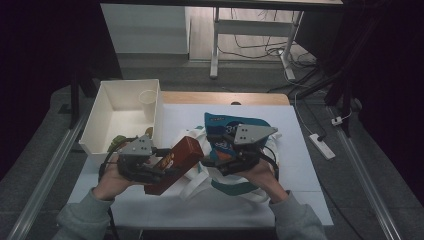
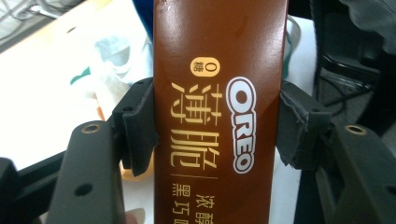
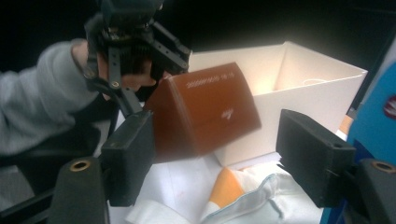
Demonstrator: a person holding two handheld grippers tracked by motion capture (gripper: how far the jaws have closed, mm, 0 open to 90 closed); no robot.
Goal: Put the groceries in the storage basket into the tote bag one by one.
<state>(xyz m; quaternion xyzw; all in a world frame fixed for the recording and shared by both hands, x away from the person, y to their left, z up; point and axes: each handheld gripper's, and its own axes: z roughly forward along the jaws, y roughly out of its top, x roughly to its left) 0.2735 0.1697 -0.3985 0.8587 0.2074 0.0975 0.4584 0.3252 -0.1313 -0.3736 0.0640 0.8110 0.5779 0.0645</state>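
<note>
The left gripper point(image 1: 161, 161) holds a brown Oreo box point(image 2: 219, 93) between its fingers point(image 2: 137, 126); the right gripper point(image 3: 215, 158) fingers point(image 3: 310, 156) stand wide above a tote bag point(image 3: 247, 200).

Ahead of my left gripper point(image 1: 159, 161) the brown Oreo box point(image 1: 176, 162) it clamps fills the gap between the jaws; white bin point(image 1: 102, 112) wall close on its left, blocking that side; cloth bag point(image 1: 220, 182) and blue snack bag point(image 1: 227, 127) crowd the middle; my right gripper point(image 1: 220, 159) sits over them, jaws apart, nothing between; bare tabletop point(image 1: 300, 145) to the right is passable.
</note>
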